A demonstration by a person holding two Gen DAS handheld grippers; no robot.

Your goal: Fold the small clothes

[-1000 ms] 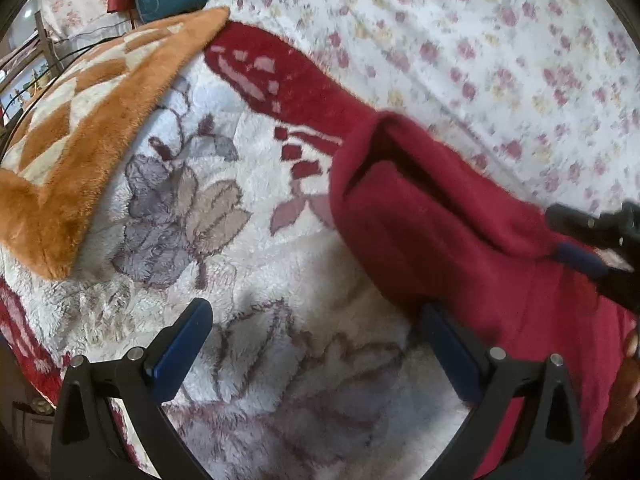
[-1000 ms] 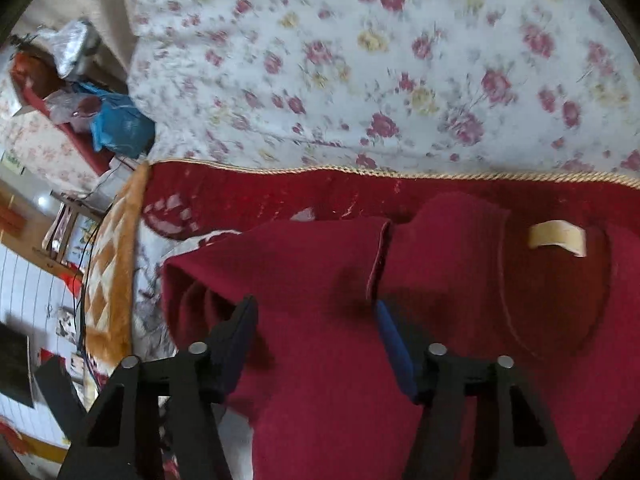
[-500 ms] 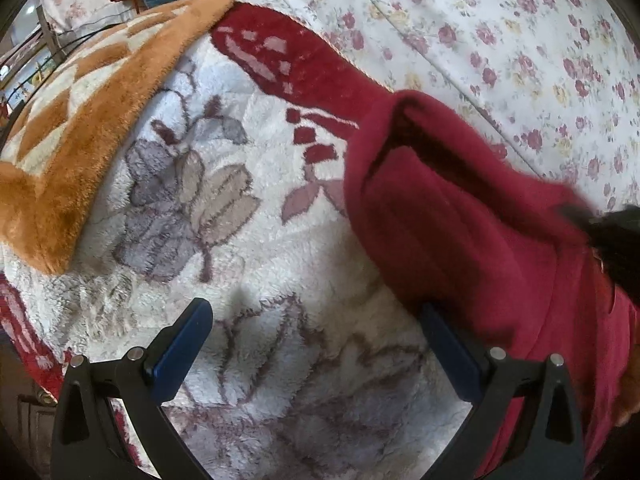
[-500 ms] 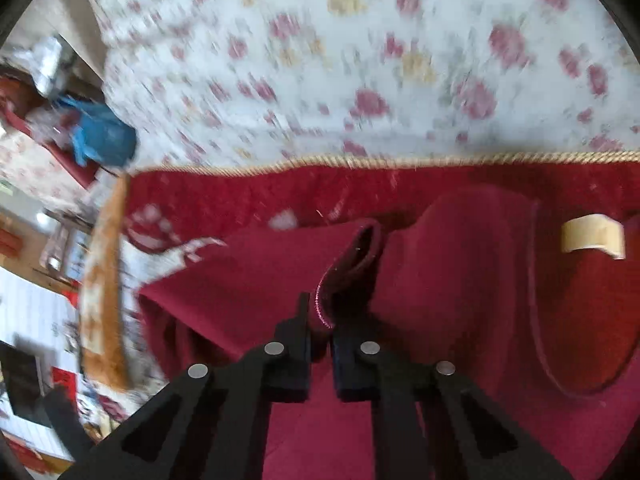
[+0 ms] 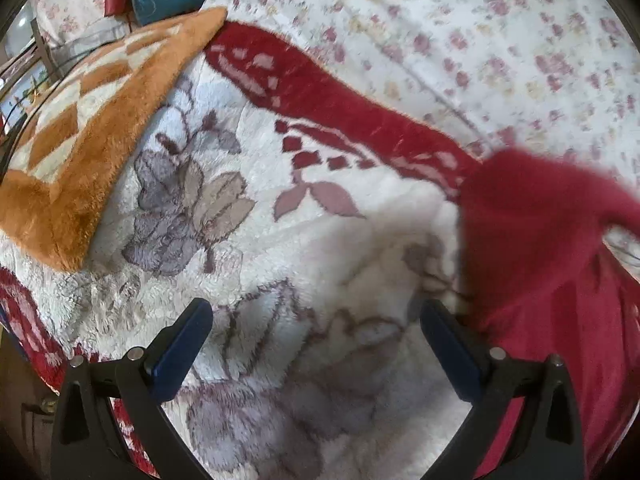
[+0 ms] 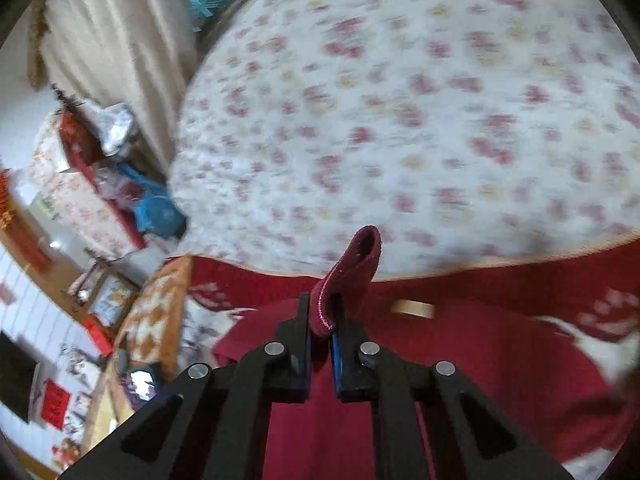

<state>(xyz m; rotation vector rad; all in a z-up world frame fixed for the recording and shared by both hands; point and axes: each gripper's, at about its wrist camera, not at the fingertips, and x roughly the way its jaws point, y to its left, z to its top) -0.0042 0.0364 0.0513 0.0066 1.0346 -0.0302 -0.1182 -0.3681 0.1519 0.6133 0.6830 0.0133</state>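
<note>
Since a second ago your right gripper has gone from spread over the red garment to clamped on a fold of its edge, and it has lifted: the pinched cuff-like loop now stands up toward 12 o'clock above the fingertips, against the floral bedsheet. In the left wrist view the cloth that lay between your left fingers has slid off to 3 o'clock.

Your left gripper stays spread wide, with only the plush white flower-patterned blanket between its fingers; the garment just touches the outer side of the right finger.

The garment lies on the blanket's red border. In the left view its long axis runs from about 2 o'clock down to 5 o'clock. A tan neck label shows at 3 o'clock of the right fingertips; any writing on it is too blurred to read.

An orange checkered blanket lies at 10 o'clock.
</note>
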